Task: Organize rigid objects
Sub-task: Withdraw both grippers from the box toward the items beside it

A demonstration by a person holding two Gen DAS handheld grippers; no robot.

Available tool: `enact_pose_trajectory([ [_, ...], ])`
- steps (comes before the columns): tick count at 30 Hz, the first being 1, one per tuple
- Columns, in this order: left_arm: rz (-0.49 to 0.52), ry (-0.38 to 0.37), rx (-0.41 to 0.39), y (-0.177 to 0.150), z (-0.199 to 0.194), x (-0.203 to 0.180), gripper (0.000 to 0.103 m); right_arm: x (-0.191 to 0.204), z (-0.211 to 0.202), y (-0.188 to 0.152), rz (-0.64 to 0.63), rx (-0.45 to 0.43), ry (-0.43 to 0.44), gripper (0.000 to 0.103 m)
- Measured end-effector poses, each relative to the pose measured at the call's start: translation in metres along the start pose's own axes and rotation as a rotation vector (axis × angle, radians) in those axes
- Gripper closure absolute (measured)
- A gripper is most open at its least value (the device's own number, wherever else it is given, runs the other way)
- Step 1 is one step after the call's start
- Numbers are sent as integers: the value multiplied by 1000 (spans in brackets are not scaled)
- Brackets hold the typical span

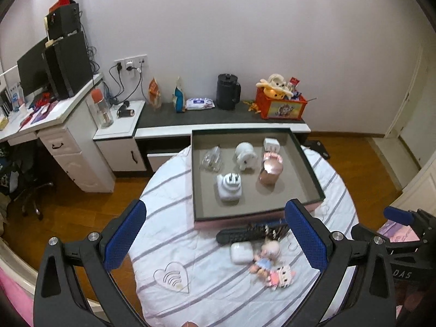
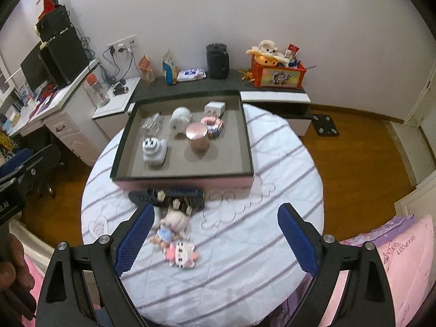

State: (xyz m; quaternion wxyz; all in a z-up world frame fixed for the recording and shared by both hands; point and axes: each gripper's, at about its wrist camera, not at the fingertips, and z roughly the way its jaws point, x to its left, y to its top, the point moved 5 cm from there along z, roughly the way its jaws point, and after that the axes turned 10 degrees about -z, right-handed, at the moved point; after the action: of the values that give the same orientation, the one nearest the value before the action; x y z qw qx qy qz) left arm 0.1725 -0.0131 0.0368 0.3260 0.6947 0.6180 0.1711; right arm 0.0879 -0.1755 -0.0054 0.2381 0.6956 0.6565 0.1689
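A shallow dark tray (image 1: pixel 194 179) (image 2: pixel 249 147) on the round striped table holds a white charger plug (image 1: pixel 229 188) (image 2: pixel 154 148), a white animal figure (image 1: pixel 245 155), a clear glass piece (image 1: pixel 211 159), a rose-gold jar (image 1: pixel 269 173) (image 2: pixel 197 137) and a white adapter (image 1: pixel 271 144). In front of the tray lie a black remote (image 1: pixel 239 234) (image 2: pixel 166 196), a white earbud case (image 1: pixel 241 252), a small doll (image 1: pixel 268 256) (image 2: pixel 171 226), a pink pixel toy (image 1: pixel 282 275) (image 2: pixel 181 254) and a clear heart plaque (image 1: pixel 173 276). My left gripper (image 1: pixel 216 207) and right gripper (image 2: pixel 216 209) hover above these, both open and empty.
The table's white striped cloth (image 2: pixel 245 245) drops off all around onto the wooden floor (image 2: pixel 354 163). Behind stand a low cabinet (image 1: pixel 218 129) with a black kettle (image 1: pixel 227 91) and an orange toy crate (image 1: pixel 280 106), and a desk (image 1: pixel 41 120) at left. Pink bedding (image 2: pixel 408 259) lies at right.
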Motion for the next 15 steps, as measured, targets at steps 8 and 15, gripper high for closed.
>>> enact_pose_trajectory([
  [8, -14, 17, 32, -19, 2, 10, 0, 11, 7, -12, -24, 19, 26, 10],
  [15, -34, 33, 74, -33, 18, 21, 0, 20, 29, -28, -26, 66, 33, 10],
])
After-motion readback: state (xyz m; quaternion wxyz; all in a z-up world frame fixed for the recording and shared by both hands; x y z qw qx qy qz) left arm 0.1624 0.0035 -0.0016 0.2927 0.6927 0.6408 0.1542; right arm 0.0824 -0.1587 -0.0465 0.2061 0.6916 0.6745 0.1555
